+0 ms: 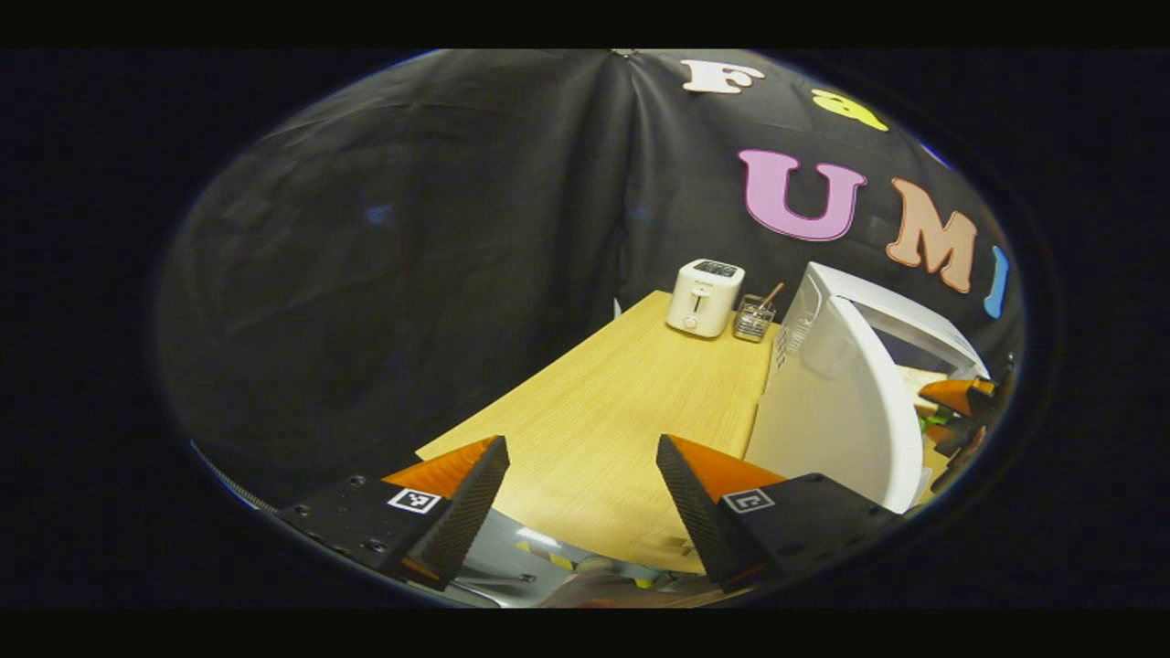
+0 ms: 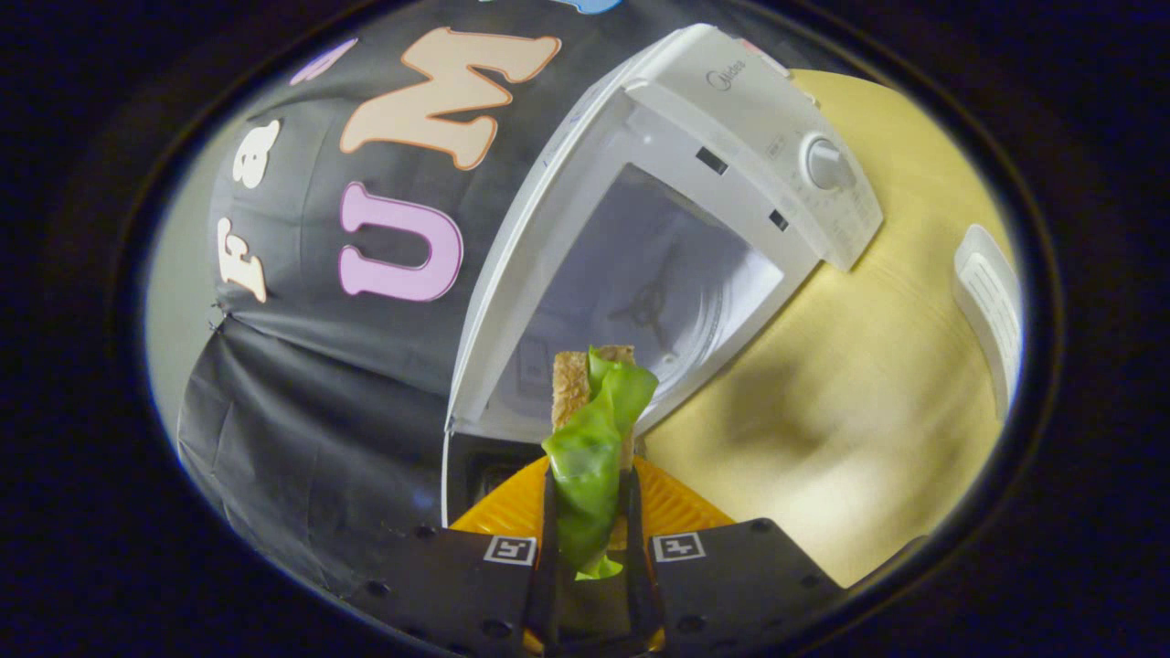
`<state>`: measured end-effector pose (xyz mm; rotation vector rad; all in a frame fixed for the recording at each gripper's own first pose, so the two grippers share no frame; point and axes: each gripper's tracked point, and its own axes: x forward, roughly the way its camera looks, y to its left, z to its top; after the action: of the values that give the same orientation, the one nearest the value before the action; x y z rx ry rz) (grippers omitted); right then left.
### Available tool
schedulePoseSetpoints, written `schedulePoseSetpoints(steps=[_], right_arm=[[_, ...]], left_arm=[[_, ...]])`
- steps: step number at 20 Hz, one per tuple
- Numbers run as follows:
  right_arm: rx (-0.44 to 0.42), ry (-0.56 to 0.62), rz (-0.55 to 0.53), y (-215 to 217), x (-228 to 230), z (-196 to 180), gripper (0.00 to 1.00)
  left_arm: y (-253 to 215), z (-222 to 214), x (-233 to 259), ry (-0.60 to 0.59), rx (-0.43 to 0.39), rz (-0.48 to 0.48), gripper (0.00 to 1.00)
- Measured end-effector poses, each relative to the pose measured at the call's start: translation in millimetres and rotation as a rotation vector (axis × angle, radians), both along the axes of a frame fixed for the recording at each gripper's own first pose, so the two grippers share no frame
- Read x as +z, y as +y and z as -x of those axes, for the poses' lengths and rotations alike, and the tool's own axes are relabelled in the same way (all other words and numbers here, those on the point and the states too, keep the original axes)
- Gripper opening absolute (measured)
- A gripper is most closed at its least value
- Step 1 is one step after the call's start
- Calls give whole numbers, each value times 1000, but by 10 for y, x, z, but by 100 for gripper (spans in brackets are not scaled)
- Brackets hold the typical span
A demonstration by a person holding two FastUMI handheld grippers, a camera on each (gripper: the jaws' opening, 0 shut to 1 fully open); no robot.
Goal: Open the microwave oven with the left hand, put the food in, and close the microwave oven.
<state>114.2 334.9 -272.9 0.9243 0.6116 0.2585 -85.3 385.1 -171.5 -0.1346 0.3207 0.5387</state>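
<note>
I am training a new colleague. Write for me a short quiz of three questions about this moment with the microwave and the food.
1. True or false: the microwave oven has its door open.
2. What does the right gripper hold?
A. a fork
B. a sandwich with a green leaf
C. an empty plate
3. Fill in: the left gripper is ____, with nothing between its fingers, above the wooden table.

Key
1. True; the cavity is open to view in the right gripper view.
2. B; both fingers press on it, in front of the cavity.
3. open
</note>
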Motion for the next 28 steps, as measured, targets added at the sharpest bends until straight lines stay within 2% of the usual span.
schedulePoseSetpoints(steps=[1, 2, 4, 5, 7, 8, 10, 14, 15, 16, 17, 18, 19, 20, 25, 26, 27, 28], right_arm=[[-16, -10, -4, 25, -7, -107, 32], [-34, -25, 4, 45, -18, -211, 32], [-70, -41, 32, 71, -85, -440, 31], [-83, -42, 45, 85, -134, -530, 31], [-107, -56, 68, 123, -228, -668, 31], [-121, -66, 82, 123, -261, -708, 31], [-159, -89, 111, 99, -340, -827, 31], [-243, -146, 152, 48, -417, -1073, 31], [-259, -159, 153, 65, -422, -1090, 24], [-275, -167, 162, 19, -392, -1167, 36], [-293, -176, 178, -11, -398, -1228, 36], [-307, -183, 183, -26, -397, -1271, 29], [-315, -189, 191, -36, -393, -1312, 29], [-321, -195, 214, -70, -411, -1355, 36], [-312, -225, 386, -201, -447, -1389, 37], [-310, -219, 442, -235, -478, -1378, 47], [-310, -212, 501, -280, -520, -1386, 49], [-290, -205, 547, -286, -532, -1342, 56]], left_arm=[[21, -9, 1, 7, -3, -8, 93], [56, -19, 17, 11, 0, -22, 96], [113, -29, 13, 20, 2, -31, 96], [118, -23, -13, 30, 0, -25, 93], [169, 21, -74, 56, 1, -24, 93], [191, 44, -105, 70, 3, -21, 96], [242, 61, -130, 84, 8, -17, 94], [296, 64, -208, 115, 10, -3, 96], [287, 61, -238, 124, 6, 3, 93], [288, 68, -273, 139, 5, 7, 96], [296, 64, -302, 147, 2, 14, 96], [303, 60, -303, 149, 0, 22, 96], [311, 74, -305, 148, 1, 25, 96], [317, 70, -300, 147, 6, 26, 96], [308, 66, -326, 148, -6, 37, 95], [317, 78, -329, 150, -6, 39, 95], [322, 74, -345, 150, -3, 43, 93], [331, 70, -345, 148, 2, 48, 94]])
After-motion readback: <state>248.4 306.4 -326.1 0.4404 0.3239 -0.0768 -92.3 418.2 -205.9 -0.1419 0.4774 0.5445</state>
